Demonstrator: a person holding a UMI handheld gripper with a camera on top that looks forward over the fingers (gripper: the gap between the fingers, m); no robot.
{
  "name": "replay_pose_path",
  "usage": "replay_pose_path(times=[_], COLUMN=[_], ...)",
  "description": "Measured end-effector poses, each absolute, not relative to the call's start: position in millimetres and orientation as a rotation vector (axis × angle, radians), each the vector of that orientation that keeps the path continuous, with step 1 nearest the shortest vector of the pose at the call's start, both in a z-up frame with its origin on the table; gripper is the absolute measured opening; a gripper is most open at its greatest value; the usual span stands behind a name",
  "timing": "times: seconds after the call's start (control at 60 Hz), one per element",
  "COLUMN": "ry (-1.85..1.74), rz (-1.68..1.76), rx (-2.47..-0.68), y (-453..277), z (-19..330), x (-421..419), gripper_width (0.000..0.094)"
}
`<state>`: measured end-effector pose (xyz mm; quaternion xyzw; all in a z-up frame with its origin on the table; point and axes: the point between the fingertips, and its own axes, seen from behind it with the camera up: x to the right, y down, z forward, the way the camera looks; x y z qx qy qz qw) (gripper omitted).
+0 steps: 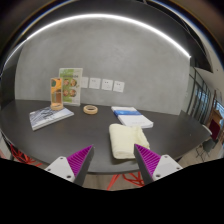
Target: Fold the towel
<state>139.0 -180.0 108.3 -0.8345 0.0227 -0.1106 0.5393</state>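
A pale cream towel (124, 140) lies folded in a narrow oblong on the dark grey table (70, 135), near its front edge. My gripper (113, 160) is held above the table's front edge, just short of the towel. The fingers are open and empty, with the purple pads (80, 158) spread wide to either side. The towel's near end lies just ahead of the fingers, closer to the right one.
A blue-edged white stack (133, 117) lies beyond the towel. A tape roll (90, 109), an orange bottle (57, 95) with a leaflet stand (69, 85) and a booklet (50, 117) sit at the back left. Red chair legs (125, 178) show below the table edge.
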Motion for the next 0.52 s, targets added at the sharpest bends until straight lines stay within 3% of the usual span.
replay_pose_path(times=[0.25, 0.383, 0.517], ry=[-0.018, -0.009, 0.029], rz=[-0.246, -0.263, -0.289], rx=[-1.977, -1.976, -2.027], y=[-236, -253, -257], z=[119, 126, 105], x=[41, 38, 68], gripper_width=[0.0827, 0.0825, 0.0825])
